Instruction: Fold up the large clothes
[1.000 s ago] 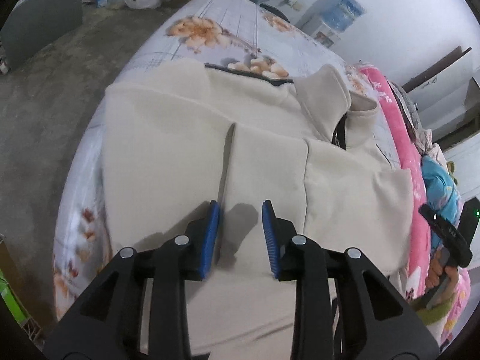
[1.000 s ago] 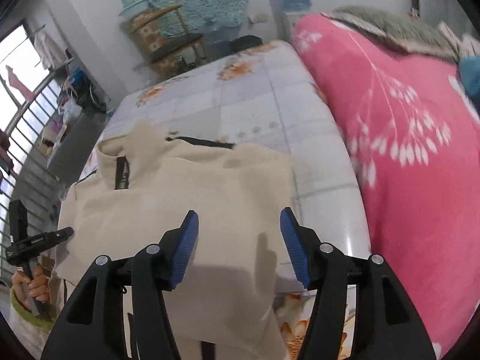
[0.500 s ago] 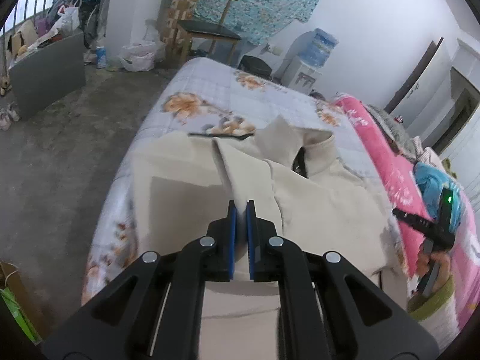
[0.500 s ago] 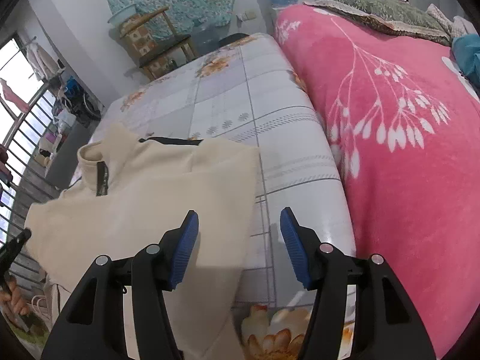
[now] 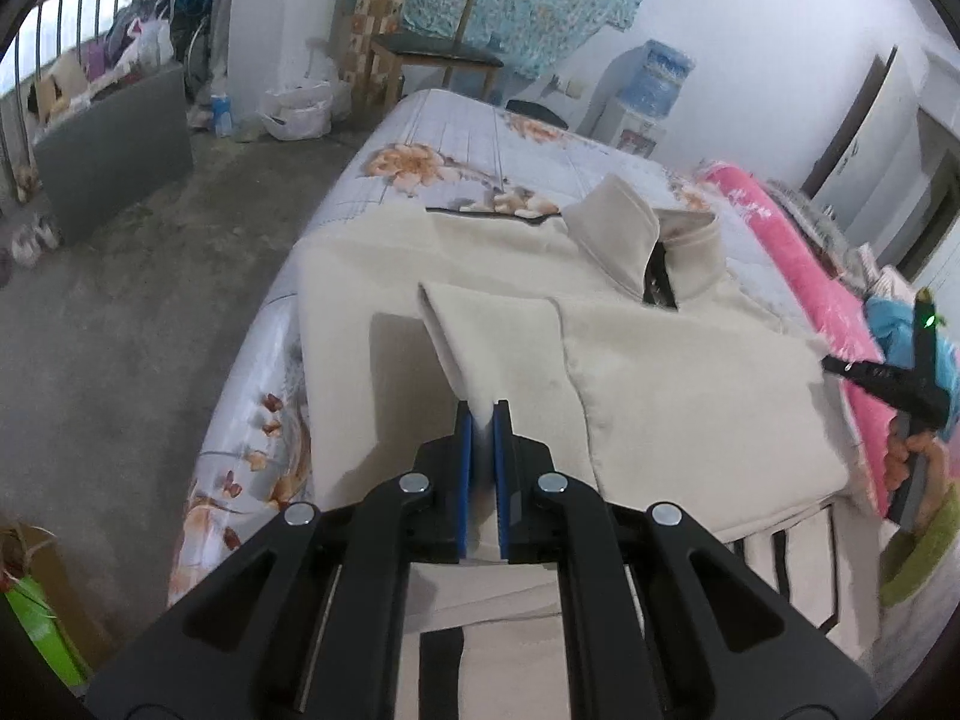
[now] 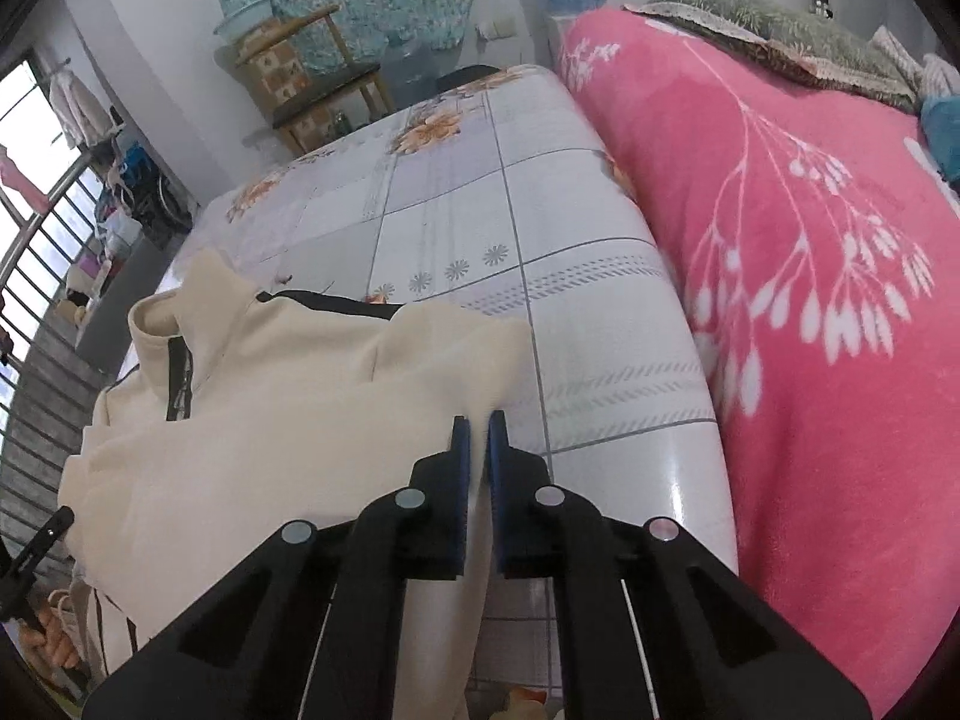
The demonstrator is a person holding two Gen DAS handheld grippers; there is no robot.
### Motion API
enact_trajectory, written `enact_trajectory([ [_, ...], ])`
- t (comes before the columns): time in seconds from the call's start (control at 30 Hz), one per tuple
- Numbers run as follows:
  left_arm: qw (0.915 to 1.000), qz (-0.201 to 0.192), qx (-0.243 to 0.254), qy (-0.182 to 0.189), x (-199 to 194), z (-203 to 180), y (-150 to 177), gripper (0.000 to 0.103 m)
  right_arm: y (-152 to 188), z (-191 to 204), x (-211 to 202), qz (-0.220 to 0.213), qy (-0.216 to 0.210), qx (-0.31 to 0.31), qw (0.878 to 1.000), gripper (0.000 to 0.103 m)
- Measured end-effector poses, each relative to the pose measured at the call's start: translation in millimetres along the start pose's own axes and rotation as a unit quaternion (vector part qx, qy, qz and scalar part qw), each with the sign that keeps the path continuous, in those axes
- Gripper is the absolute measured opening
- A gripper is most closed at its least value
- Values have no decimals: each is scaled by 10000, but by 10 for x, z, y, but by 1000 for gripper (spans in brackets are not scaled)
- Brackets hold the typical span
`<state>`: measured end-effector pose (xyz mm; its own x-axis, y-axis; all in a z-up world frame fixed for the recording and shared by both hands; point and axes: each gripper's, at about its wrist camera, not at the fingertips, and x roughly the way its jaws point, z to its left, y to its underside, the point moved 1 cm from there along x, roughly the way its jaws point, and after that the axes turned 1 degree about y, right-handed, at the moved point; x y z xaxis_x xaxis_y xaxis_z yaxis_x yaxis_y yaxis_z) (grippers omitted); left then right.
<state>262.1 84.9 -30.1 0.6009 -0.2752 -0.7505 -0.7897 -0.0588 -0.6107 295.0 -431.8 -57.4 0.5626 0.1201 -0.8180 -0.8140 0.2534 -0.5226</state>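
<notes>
Cream fleece zip-collar jacket (image 5: 630,372) lies across the near edge of the floral-sheeted bed (image 5: 480,144). Left gripper (image 5: 483,414) pinches a lifted fold; right gripper (image 6: 478,426) is clamped on its edge beside the pink blanket (image 6: 810,240).

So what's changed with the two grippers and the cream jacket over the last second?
Both grippers closed on the cream jacket. The left gripper, open a second ago, pinched a fold and has raised it off the garment. The right gripper, open until half a second ago, now clamps the jacket's edge, which has lifted. The jacket still lies on the floral bed sheet, with the pink blanket unmoved.
</notes>
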Motion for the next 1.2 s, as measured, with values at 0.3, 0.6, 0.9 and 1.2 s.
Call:
enact_trajectory([
  [0.3,9980,-297,415,-373,-130,-72,86,21,145,13,-476,-379,412,-336,9979,20],
  [0.6,9967,272,738,-180,12,-314,265,26,1025,432,-739,288,43,-1520,9880,20],
  [0.9,9964,21,781,-335,-420,-296,438,52,1257,417,-1100,-9,419,-904,9950,20],
  [1.2,9906,448,1258,-287,-793,-583,1211,84,2171,1203,-1160,248,139,-1384,9900,61],
])
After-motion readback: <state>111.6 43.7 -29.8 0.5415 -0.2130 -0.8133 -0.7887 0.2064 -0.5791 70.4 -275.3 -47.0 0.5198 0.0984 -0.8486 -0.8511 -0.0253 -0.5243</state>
